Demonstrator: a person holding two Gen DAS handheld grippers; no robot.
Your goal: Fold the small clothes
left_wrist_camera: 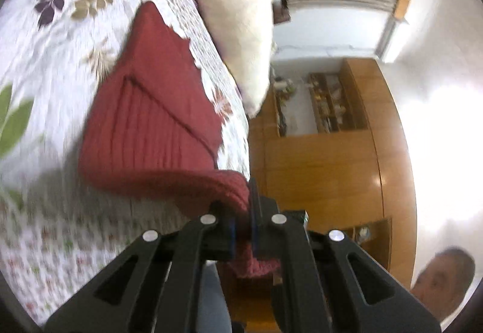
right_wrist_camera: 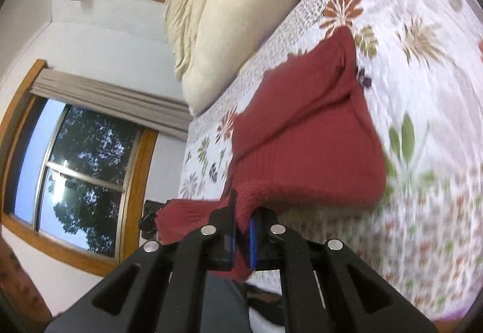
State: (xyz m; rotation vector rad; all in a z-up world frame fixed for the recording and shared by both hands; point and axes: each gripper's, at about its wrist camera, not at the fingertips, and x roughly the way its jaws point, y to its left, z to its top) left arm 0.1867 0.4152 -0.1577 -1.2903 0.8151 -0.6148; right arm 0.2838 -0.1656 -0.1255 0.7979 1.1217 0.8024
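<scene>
Both claws grip the near edge of a red knitted garment [left_wrist_camera: 151,127] lying on a floral bedspread [left_wrist_camera: 60,61]: the left claw [left_wrist_camera: 243,230] pinches it at lower centre, the right claw [right_wrist_camera: 241,237] likewise, a cream pillow [right_wrist_camera: 229,15] at upper centre

Home bedroom: floral bedspread [right_wrist_camera: 422,46], cream pillow [right_wrist_camera: 217,24], curtained wood-framed window [right_wrist_camera: 81,163], wooden wardrobe with shelves [left_wrist_camera: 326,151].

One red knit garment [left_wrist_camera: 151,121]; one cream pillow [left_wrist_camera: 235,6] — two windows [right_wrist_camera: 81,179].
</scene>
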